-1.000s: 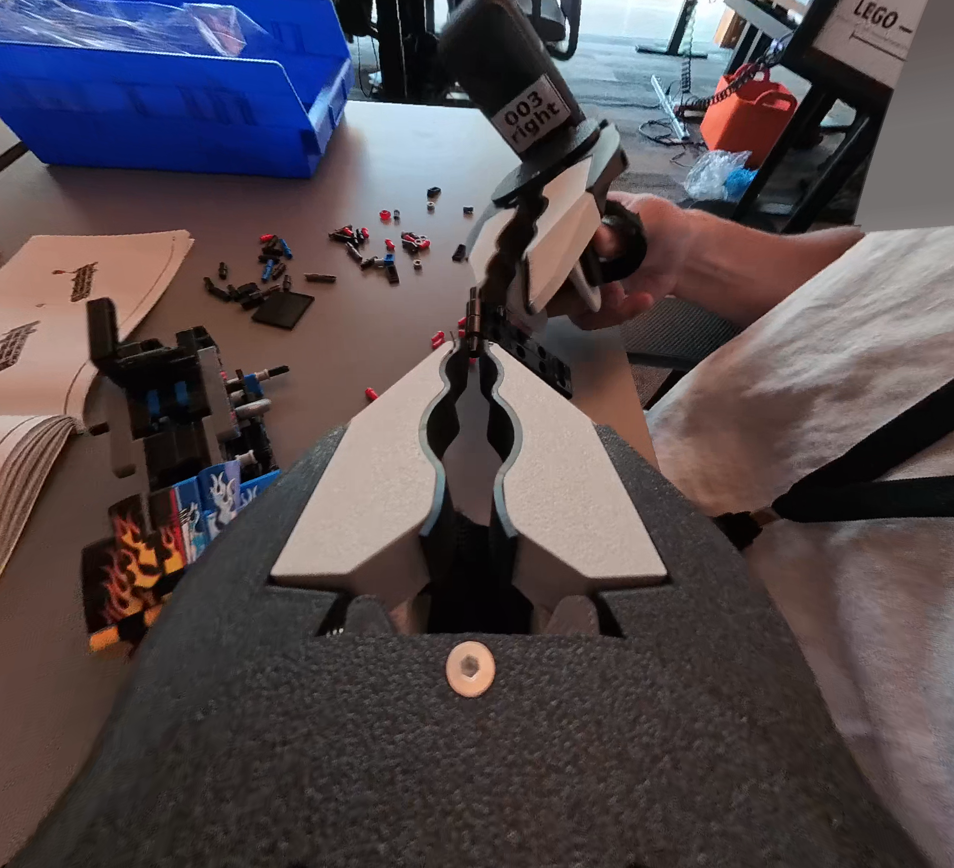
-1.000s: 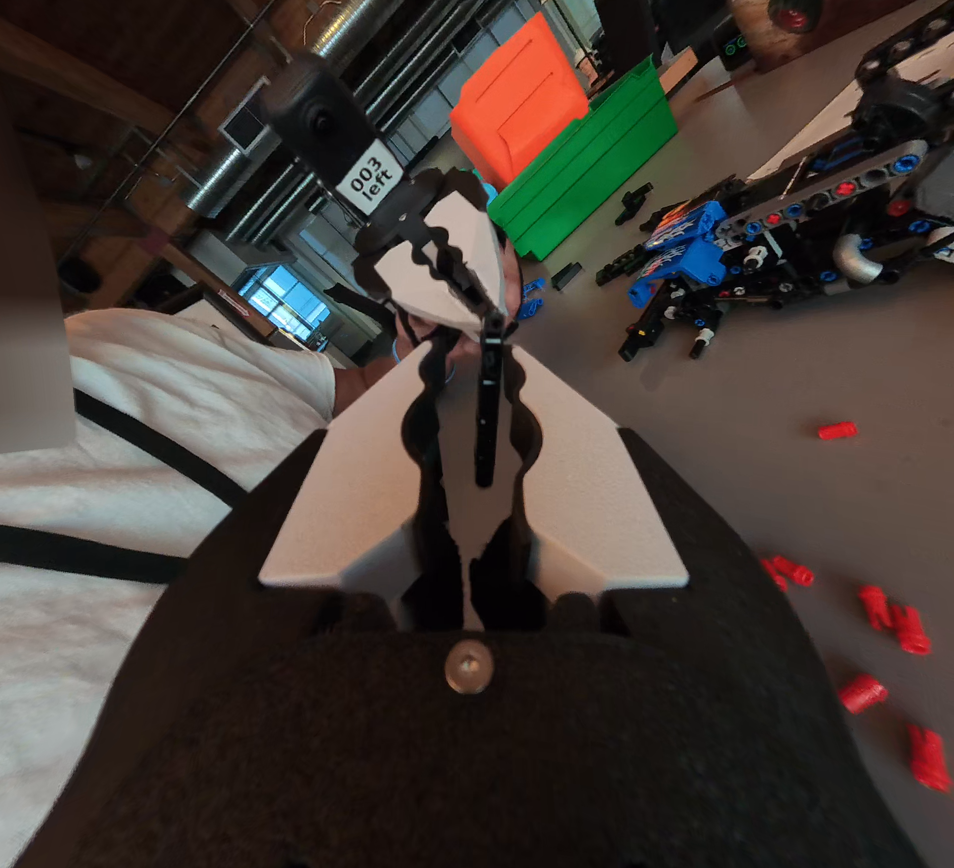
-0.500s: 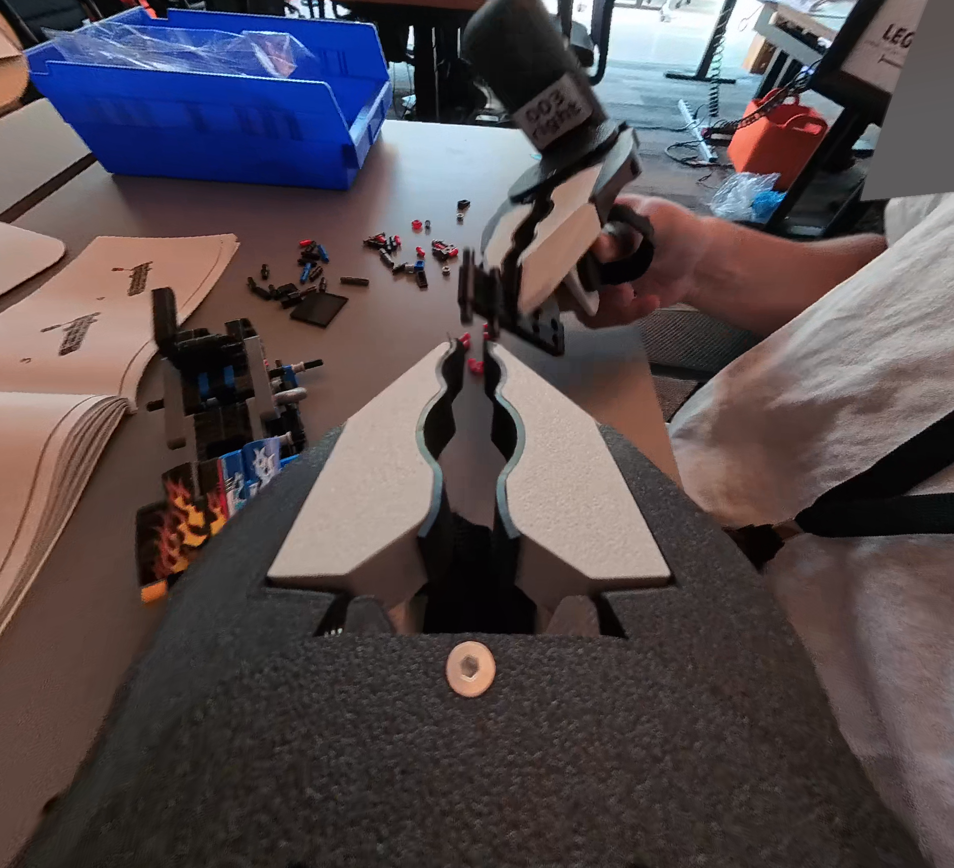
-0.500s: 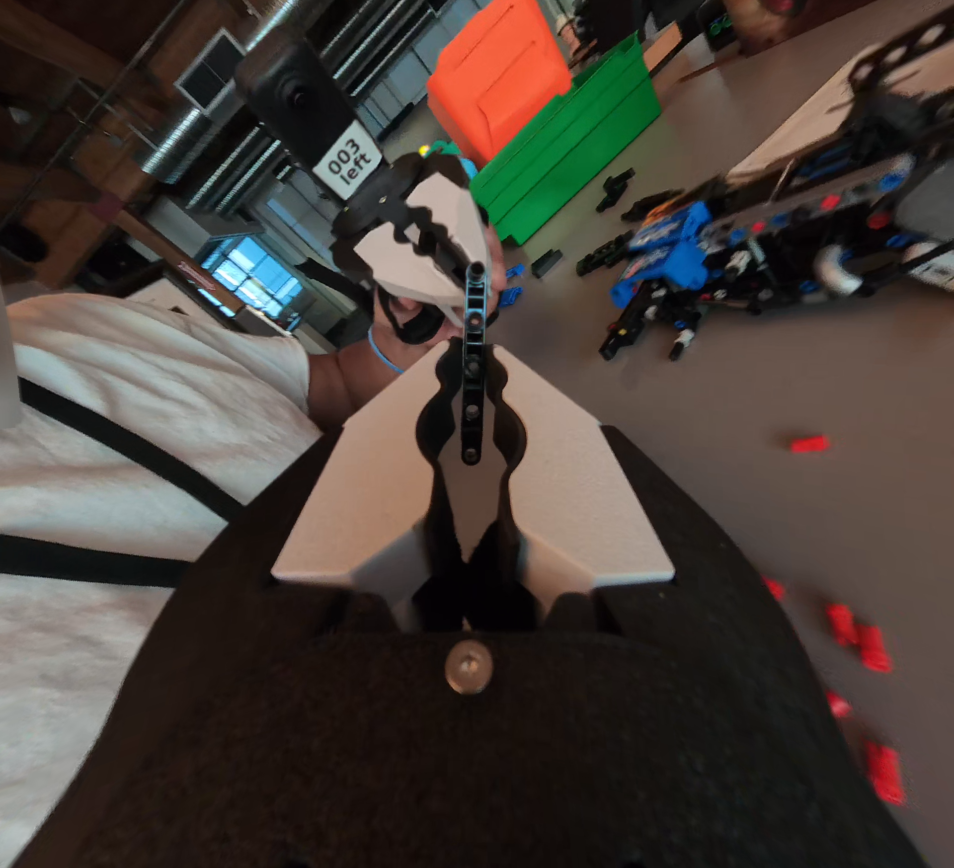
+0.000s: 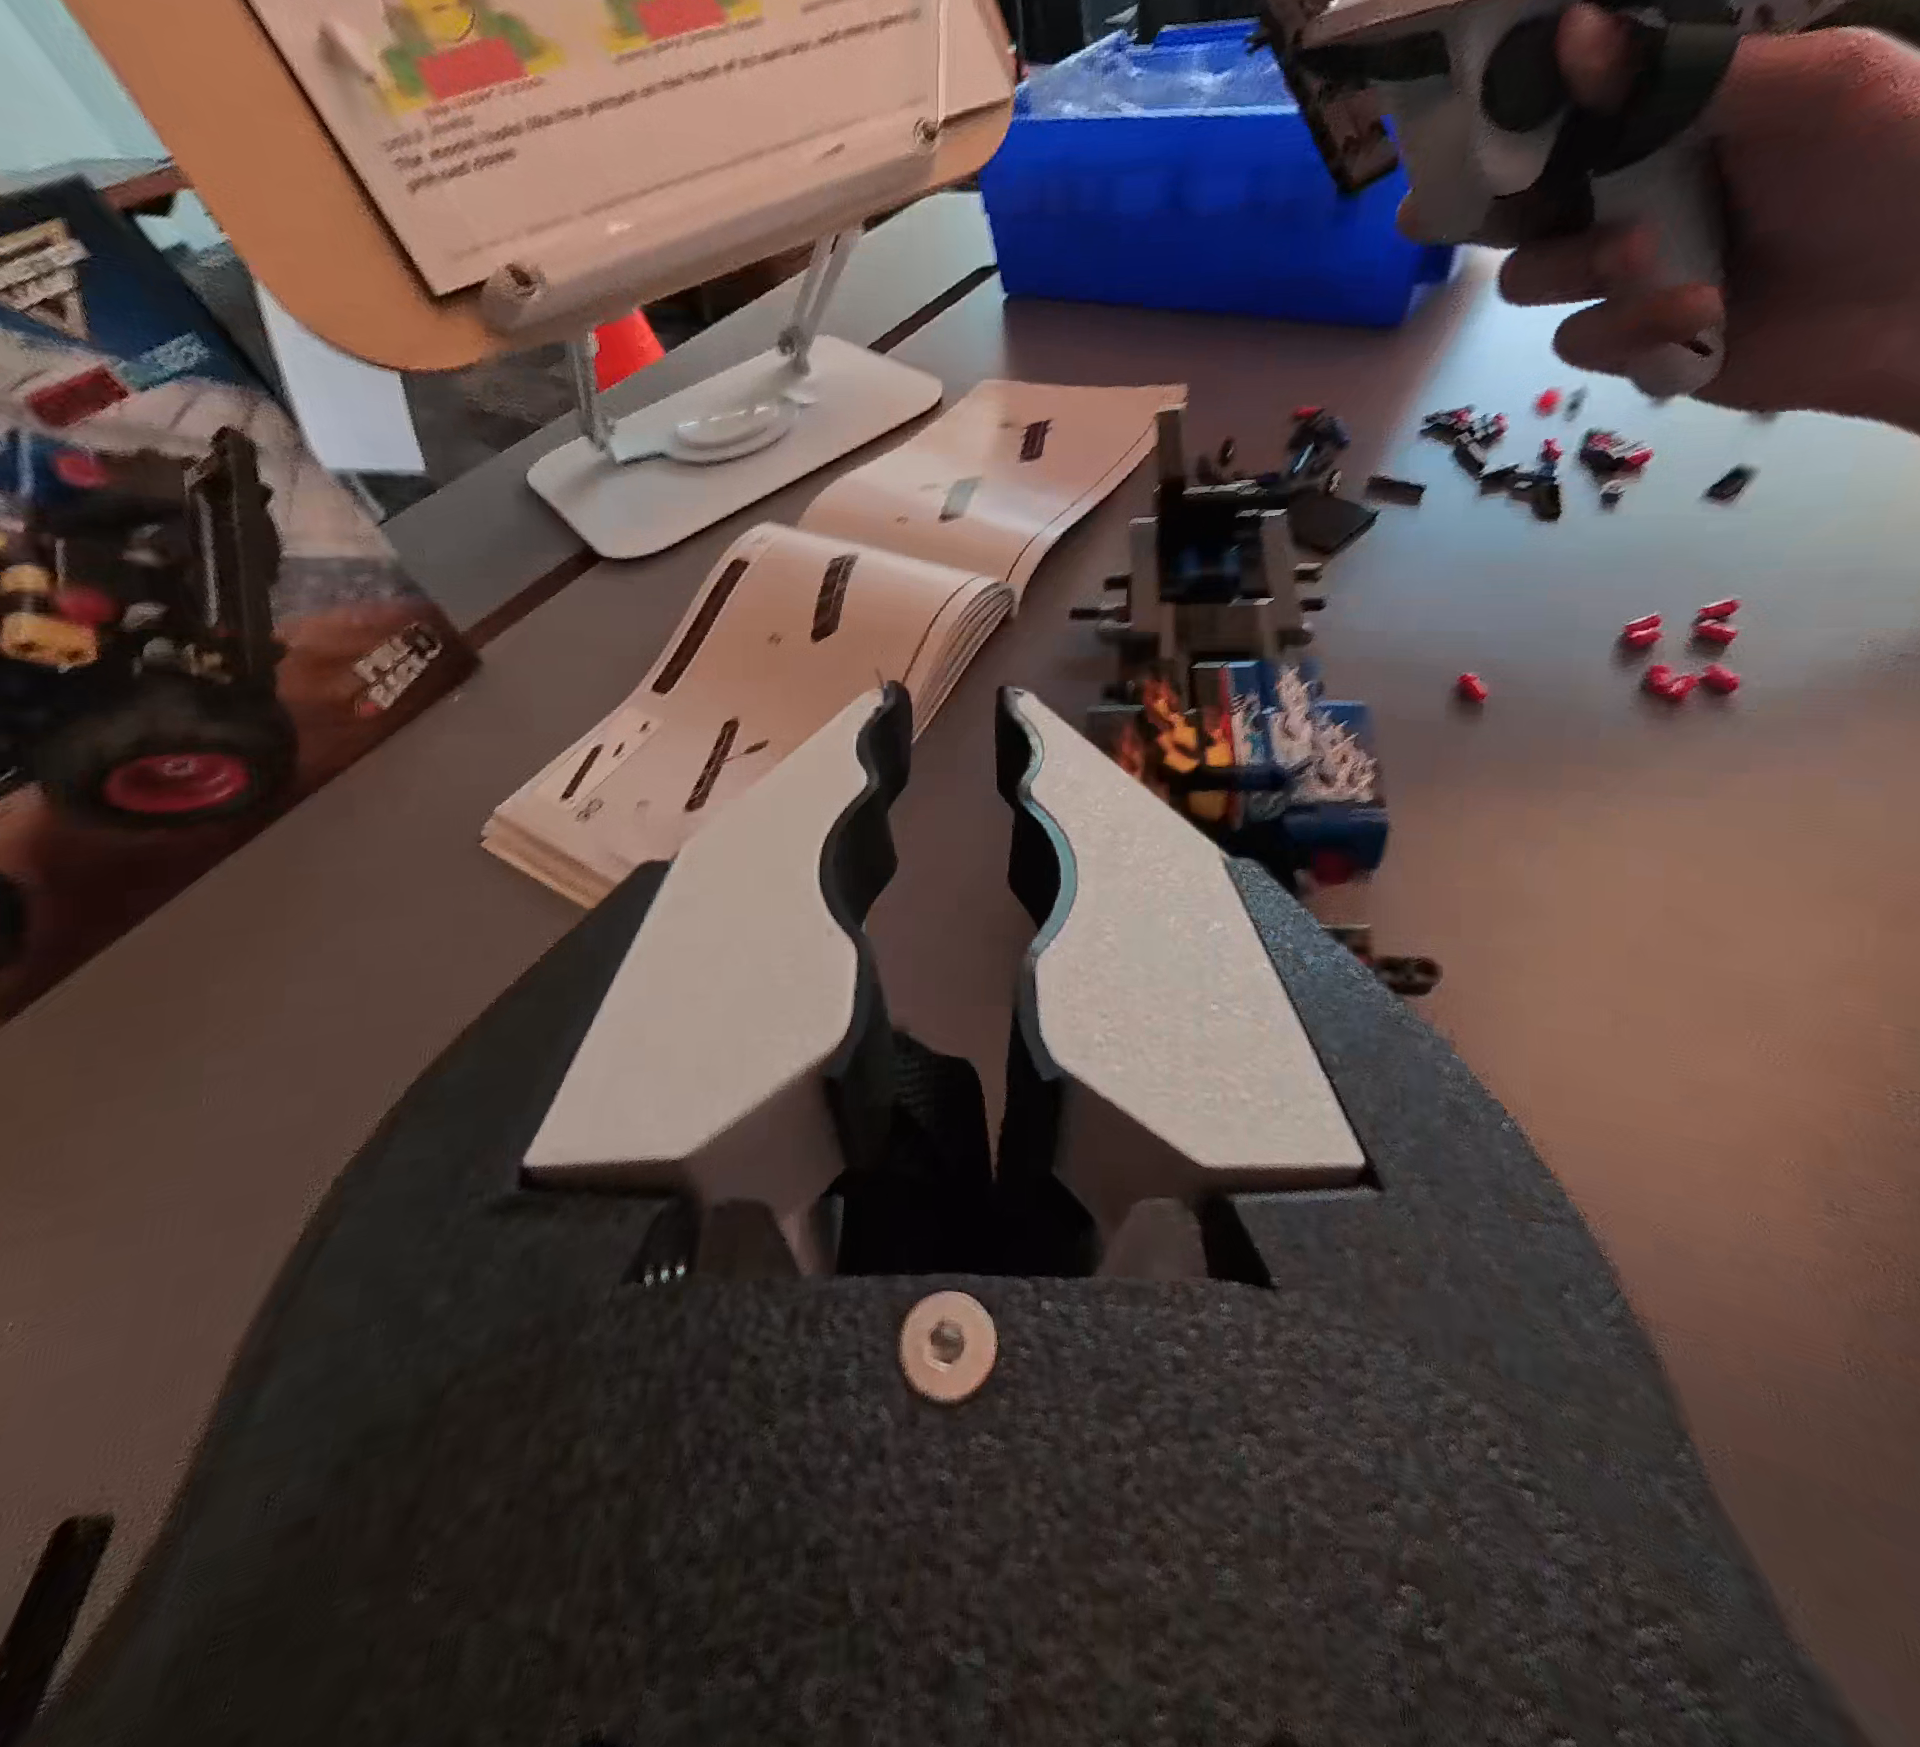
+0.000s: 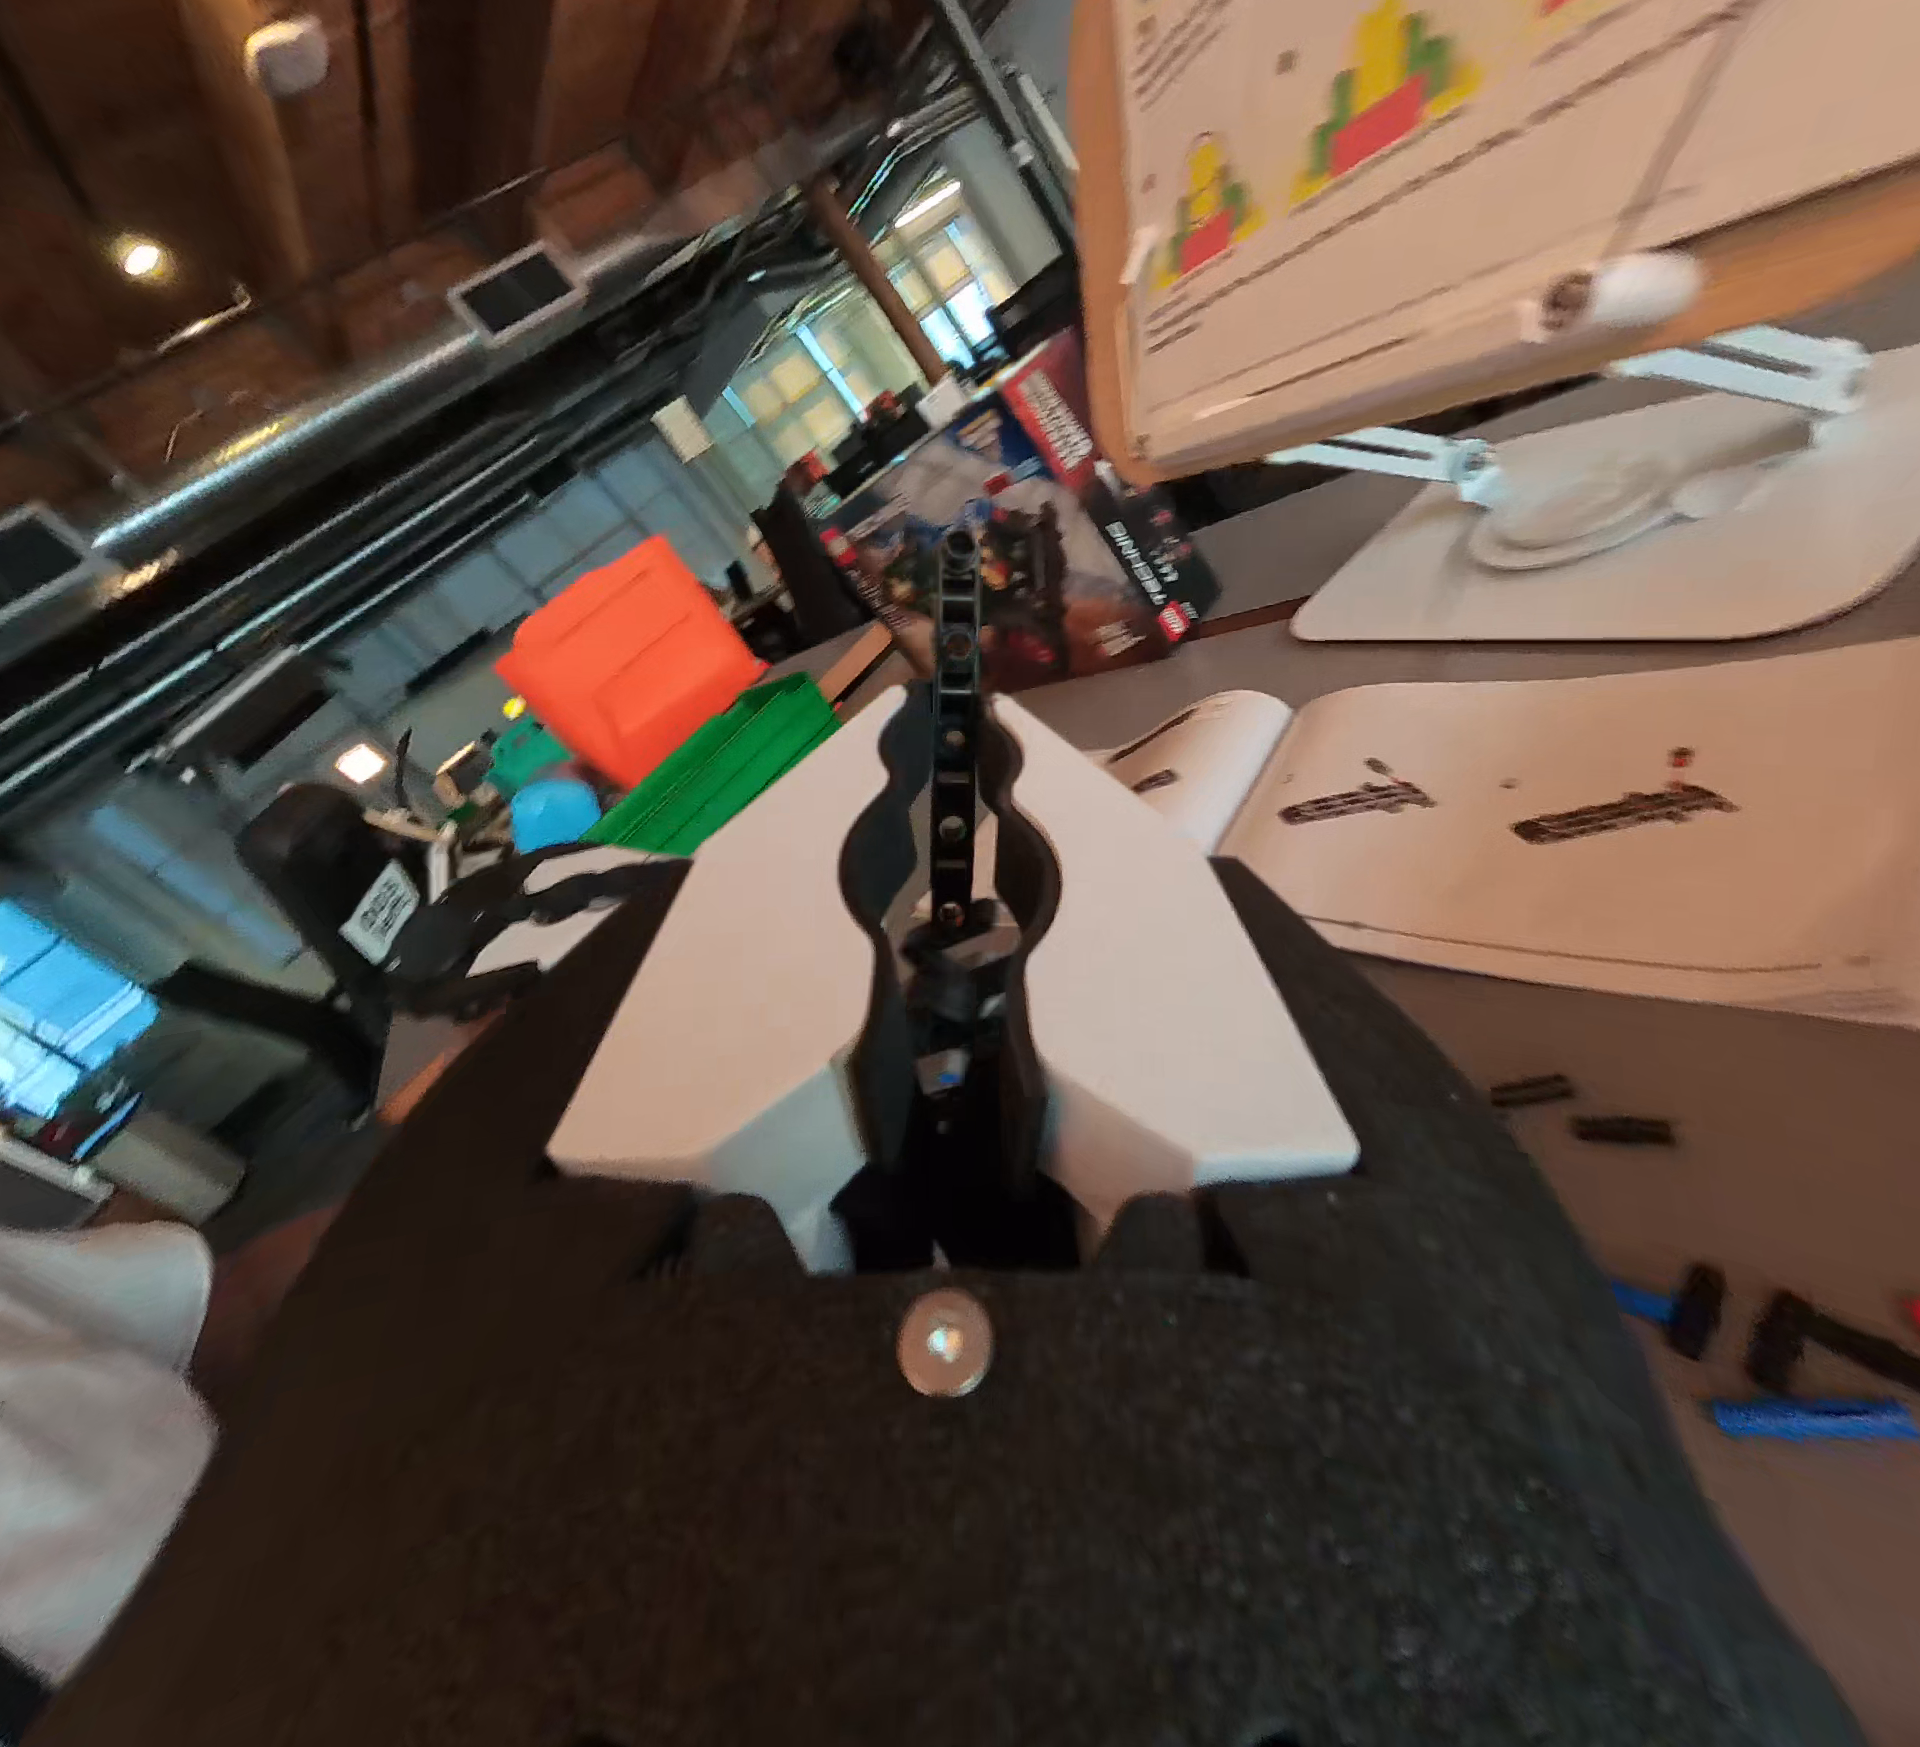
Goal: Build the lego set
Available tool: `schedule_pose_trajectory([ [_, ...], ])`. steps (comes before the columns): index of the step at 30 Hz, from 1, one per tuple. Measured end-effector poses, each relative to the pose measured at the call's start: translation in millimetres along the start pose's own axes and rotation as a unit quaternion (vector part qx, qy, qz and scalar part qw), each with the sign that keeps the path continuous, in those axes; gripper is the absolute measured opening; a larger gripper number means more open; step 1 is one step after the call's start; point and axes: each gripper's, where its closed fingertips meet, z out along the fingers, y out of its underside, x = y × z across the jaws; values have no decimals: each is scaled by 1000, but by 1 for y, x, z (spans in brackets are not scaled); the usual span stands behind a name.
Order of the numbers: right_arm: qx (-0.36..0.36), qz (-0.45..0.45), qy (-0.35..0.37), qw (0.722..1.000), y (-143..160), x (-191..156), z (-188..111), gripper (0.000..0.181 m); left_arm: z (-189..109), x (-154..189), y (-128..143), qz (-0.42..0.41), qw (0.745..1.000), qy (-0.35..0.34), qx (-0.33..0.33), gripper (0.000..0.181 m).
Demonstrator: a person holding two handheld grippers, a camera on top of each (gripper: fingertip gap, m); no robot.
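Since half second ago, my left gripper swung away from right one, jaws now parted, empty, above grey table. My right gripper clenched on thin black holed lego beam, beam poking past tips toward 12 o'clock. From left wrist view, near to far: open paper instruction booklet at 11 o'clock, partly built black-and-blue lego truck with flame stickers at 1 o'clock, scattered small red pins at 2 o'clock, blue plastic bin beyond.
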Motion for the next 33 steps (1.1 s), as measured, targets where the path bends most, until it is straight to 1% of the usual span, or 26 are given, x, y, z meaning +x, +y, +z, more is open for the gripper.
schedule_pose_trajectory([
  [3, 40, 49, 49, 997, 2, 32, -4, 7, 0, -14, 12, 4, 1000, -26, -14, 12],
  [4, 52, 84, 49, 994, 0, 36, -7, 7, 1, -15, 14, 1, 999, -25, -21, 12],
  [5, 67, 96, 54, 992, -4, 39, -12, 7, 2, -15, 15, -1, 999, -22, -24, 12],
  [7, 80, 65, 99, 990, -7, 51, -21, 7, 4, -13, 17, 2, 999, -18, -28, 12],
  [10, 96, 71, 96, 988, -12, 53, -30, 7, 8, -8, 24, 12, 999, -14, -40, 12],
  [14, 98, 74, 90, 988, -15, 54, -33, 7, 12, 0, 28, 14, 999, -3, -45, 12],
  [18, 100, 63, 91, 989, -15, 52, -33, 7, 13, 7, 24, 5, 999, 12, -38, 12],
  [21, 97, 52, 82, 991, -14, 45, -30, 7, 13, 13, 19, 3, 999, 18, -31, 15],
  [23, 81, 36, 68, 994, -8, 32, -22, 7, 15, 21, 13, -2, 999, 28, -27, 19],
  [24, 72, 36, 46, 996, -2, 18, -16, 7, 17, 28, 8, -11, 999, 39, -23, 23],
  [27, 43, 44, -25, 998, 29, -40, 8, 7, 23, 62, -14, -41, 996, 80, -6, 30],
  [30, 18, 84, -94, 992, 65, -96, 25, 6, 27, 90, -33, -33, 996, 84, 13, 41],
  [31, 15, 90, -104, 990, 73, -107, 27, 6, 27, 96, -39, -24, 997, 77, 20, 44],
  [33, 19, 101, -110, 989, 83, -117, 28, 6, 24, 106, -47, -3, 997, 69, 33, 46],
])
